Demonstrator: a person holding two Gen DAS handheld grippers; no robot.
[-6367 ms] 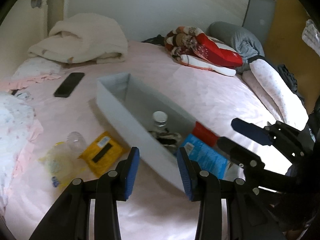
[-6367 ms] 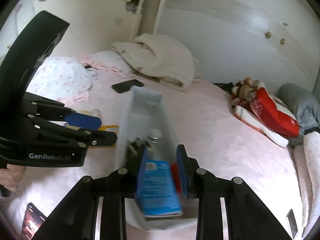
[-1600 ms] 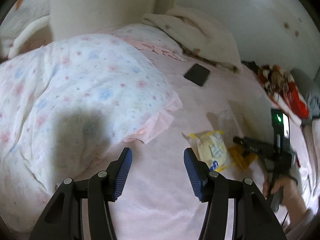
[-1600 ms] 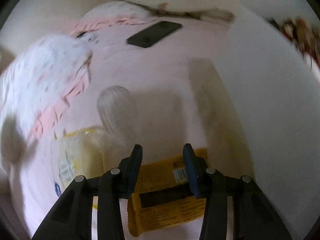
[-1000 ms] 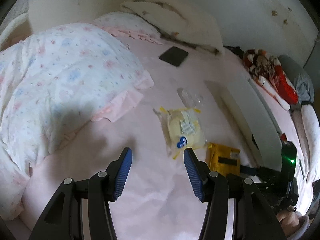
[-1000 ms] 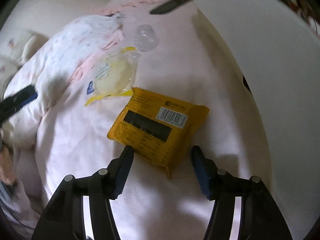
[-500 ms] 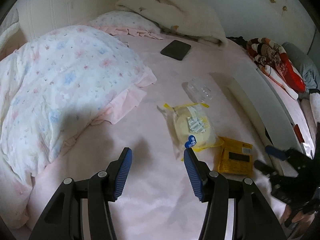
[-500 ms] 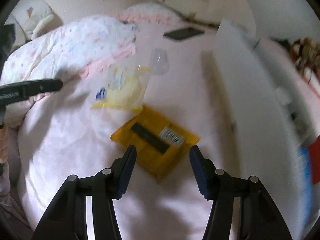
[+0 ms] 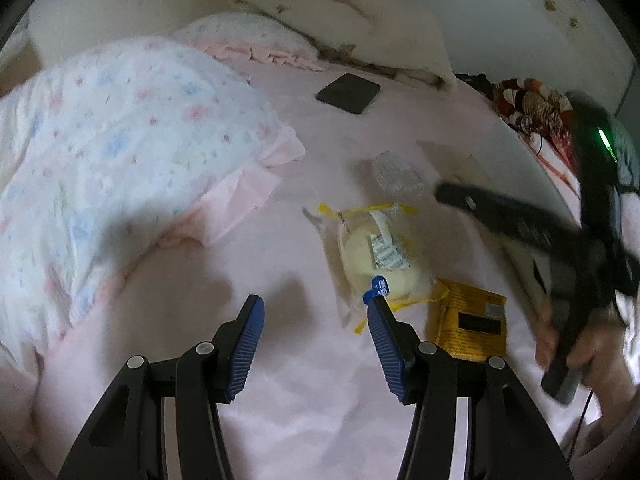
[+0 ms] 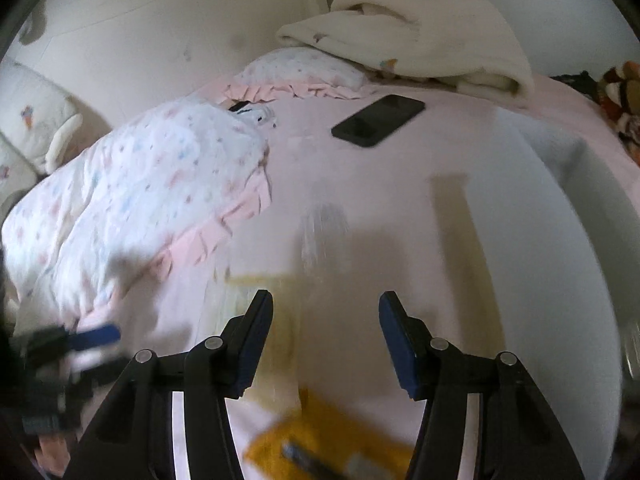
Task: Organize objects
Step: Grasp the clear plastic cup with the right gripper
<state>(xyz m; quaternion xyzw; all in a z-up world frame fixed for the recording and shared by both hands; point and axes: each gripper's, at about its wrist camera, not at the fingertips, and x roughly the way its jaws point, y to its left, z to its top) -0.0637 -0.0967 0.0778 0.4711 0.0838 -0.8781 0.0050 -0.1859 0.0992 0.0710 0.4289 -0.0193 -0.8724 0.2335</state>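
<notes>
While both grippers, left [image 9: 314, 322] and right [image 10: 326, 316], gape empty over the bed [image 9: 280, 400], a yellow packet [image 9: 472, 322] lies right of the clear bag [image 9: 376, 256].

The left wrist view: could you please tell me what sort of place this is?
Most likely a bedroom: the things lie on a bed with a pink sheet, a flowered quilt bunched at one side, and a frilled pillow near the wall.
</notes>
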